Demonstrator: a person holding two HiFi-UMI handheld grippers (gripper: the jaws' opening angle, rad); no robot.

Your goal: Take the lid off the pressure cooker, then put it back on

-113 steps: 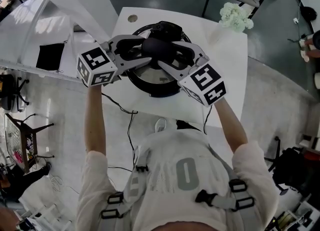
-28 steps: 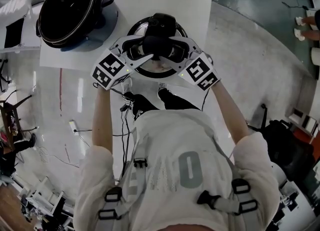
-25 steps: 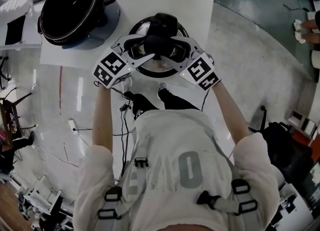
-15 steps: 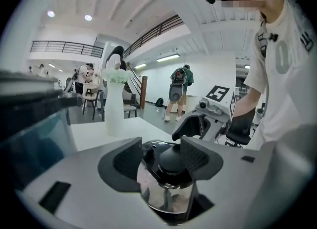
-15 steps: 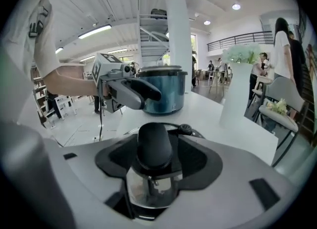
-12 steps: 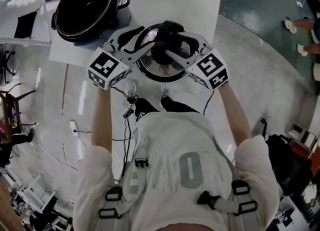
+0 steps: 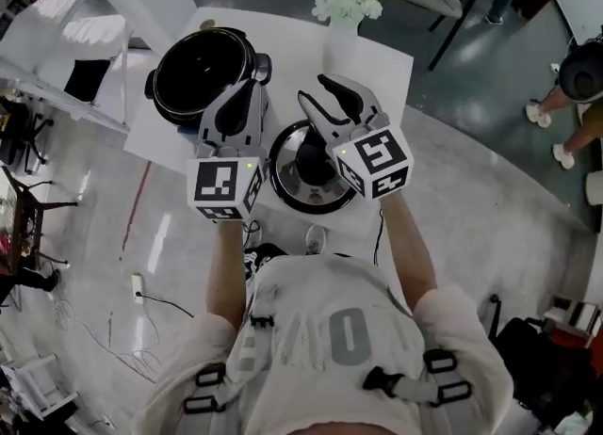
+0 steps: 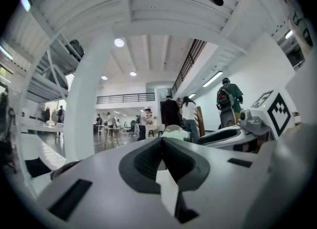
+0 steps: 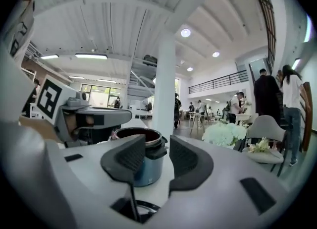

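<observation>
White table (image 7: 294,55): lid (image 7: 295,185) nr front edge, cooker (image 7: 200,73) by left edge.

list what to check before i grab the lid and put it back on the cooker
1. Lid lies on the table, handle up: ok.
2. Pressure cooker open, beside the lid: ok.
3. Left gripper ready to grasp: not ok, jaws shut, empty.
4. Right gripper ready: ok, jaws apart, just been closing partway, nothing between them.
5. Grippers down at the lid: not ok, both held above it, pointing level.
6. Lid's lock alignment with cooker: cannot tell.
</observation>
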